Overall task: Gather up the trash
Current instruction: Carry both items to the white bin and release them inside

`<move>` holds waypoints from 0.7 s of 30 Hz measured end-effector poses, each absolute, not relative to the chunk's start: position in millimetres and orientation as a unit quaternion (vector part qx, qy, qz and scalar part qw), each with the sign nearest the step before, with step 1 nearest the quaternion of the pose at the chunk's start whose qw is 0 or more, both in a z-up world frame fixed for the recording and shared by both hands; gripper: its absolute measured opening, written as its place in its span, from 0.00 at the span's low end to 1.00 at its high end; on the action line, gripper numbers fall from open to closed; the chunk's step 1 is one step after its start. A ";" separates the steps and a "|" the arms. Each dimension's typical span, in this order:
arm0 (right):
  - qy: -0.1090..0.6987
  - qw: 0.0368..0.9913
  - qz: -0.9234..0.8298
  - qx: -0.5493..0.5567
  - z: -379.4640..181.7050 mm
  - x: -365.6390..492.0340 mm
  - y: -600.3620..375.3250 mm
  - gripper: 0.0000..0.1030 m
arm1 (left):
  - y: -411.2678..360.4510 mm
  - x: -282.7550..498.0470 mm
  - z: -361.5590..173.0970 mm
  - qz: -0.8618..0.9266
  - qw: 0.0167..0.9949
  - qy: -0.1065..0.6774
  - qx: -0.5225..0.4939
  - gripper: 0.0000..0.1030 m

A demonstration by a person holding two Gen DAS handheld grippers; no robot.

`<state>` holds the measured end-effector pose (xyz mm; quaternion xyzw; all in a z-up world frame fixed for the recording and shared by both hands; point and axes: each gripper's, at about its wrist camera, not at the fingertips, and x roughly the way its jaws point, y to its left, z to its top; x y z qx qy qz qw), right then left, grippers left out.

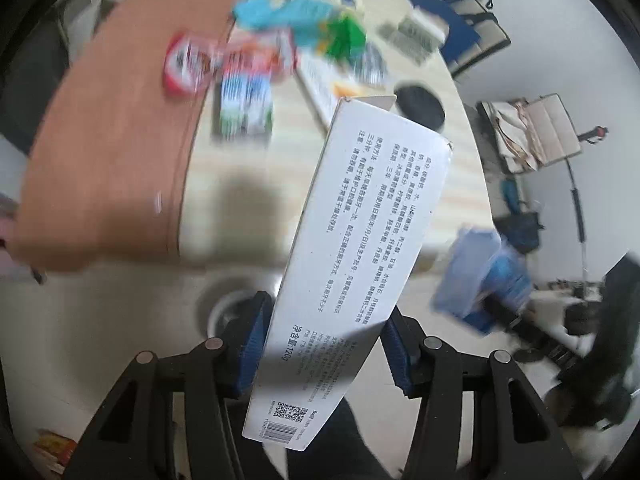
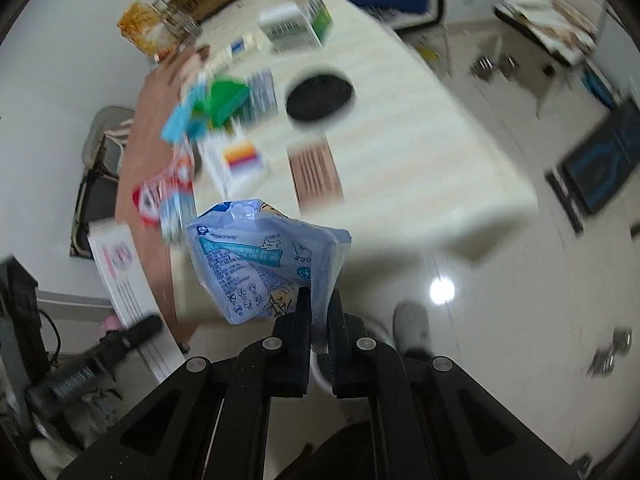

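— Left wrist view first: what is the left gripper doing?

— Its blue-padded fingers pinch the long white cardboard carton with black print and a barcode across its narrow width. The carton tilts away from the camera, out over the pale wooden table.

— And the right gripper?

— In the right wrist view its black fingers are pressed nearly together on a fold of the crumpled light blue plastic wrapper, which hangs in the air off the table's near edge, above the glossy floor.

— What is left on the table?

— A blurred heap toward the far side: a red and white packet, a turquoise wrapper, a green box. Nearer the right edge sits a round black lid, with a brown printed card on the near side of it.

— Can each view see the other hand's item?

— Yes, the blue wrapper shows at the right of the left view, the white carton at the left of the right view.
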<state>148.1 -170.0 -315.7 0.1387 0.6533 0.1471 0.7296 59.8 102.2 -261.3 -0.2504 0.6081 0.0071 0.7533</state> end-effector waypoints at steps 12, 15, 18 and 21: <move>0.770 0.617 0.064 0.149 -589.3 9.9 -173.7 0.07 | 116.6 -30.5 -539.3 0.038 0.608 0.715 -0.342 0.48; 0.783 0.601 0.065 0.149 -664.7 4.2 -162.8 0.07 | 123.6 -44.4 -622.1 0.045 0.580 0.739 -0.340 0.50; 0.793 0.588 0.076 0.138 -731.3 3.8 -148.6 0.10 | 123.1 -43.6 -666.7 0.057 0.579 0.747 -0.323 0.89; 0.804 0.576 0.088 0.118 -775.9 2.4 -132.7 0.42 | 129.5 -51.1 -693.3 0.079 0.589 0.753 -0.283 0.93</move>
